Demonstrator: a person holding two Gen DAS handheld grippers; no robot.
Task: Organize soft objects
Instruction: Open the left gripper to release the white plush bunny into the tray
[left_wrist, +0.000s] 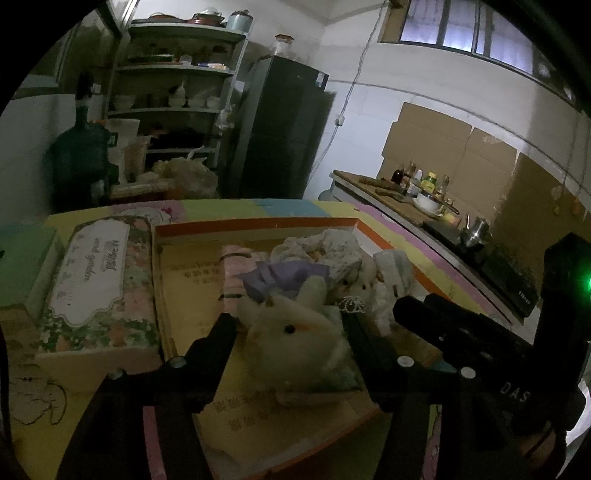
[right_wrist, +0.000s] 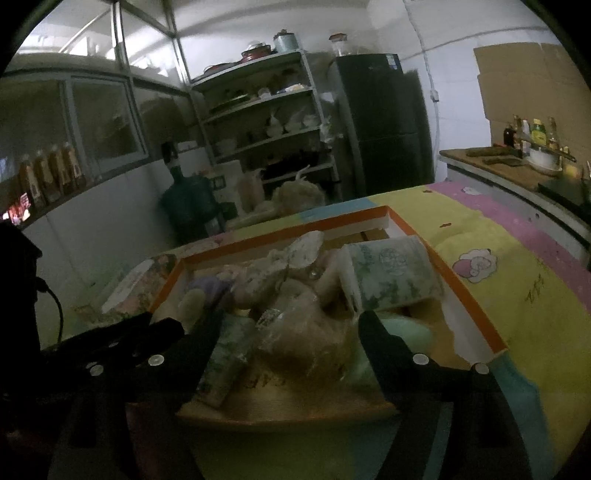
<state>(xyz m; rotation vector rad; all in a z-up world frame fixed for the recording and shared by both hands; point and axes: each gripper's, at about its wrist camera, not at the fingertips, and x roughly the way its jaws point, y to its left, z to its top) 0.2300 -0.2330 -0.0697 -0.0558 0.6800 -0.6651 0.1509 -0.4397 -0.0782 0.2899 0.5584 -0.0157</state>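
Note:
An orange-rimmed cardboard box (left_wrist: 255, 222) holds soft things: a white plush rabbit (left_wrist: 295, 336), a purple cloth (left_wrist: 284, 275), crumpled floral fabric (left_wrist: 325, 245) and a small white bear (left_wrist: 388, 280). My left gripper (left_wrist: 291, 325) is open, its fingers standing either side of the rabbit. The right gripper's body (left_wrist: 461, 339) shows at the right of that view. In the right wrist view my right gripper (right_wrist: 291, 325) is open over the box (right_wrist: 469, 295), around a tan plush toy (right_wrist: 310, 343); a floral roll (right_wrist: 388, 277) and a green soft item (right_wrist: 402, 336) lie near it.
A floral tissue box (left_wrist: 96, 280) stands left of the cardboard box on the pastel patterned cloth (right_wrist: 517, 280). A counter with bottles, bowl and kettle (left_wrist: 428, 192) runs along the right. Shelves (left_wrist: 177, 96), a dark fridge (left_wrist: 284, 129) and a water jug (left_wrist: 79, 147) stand behind.

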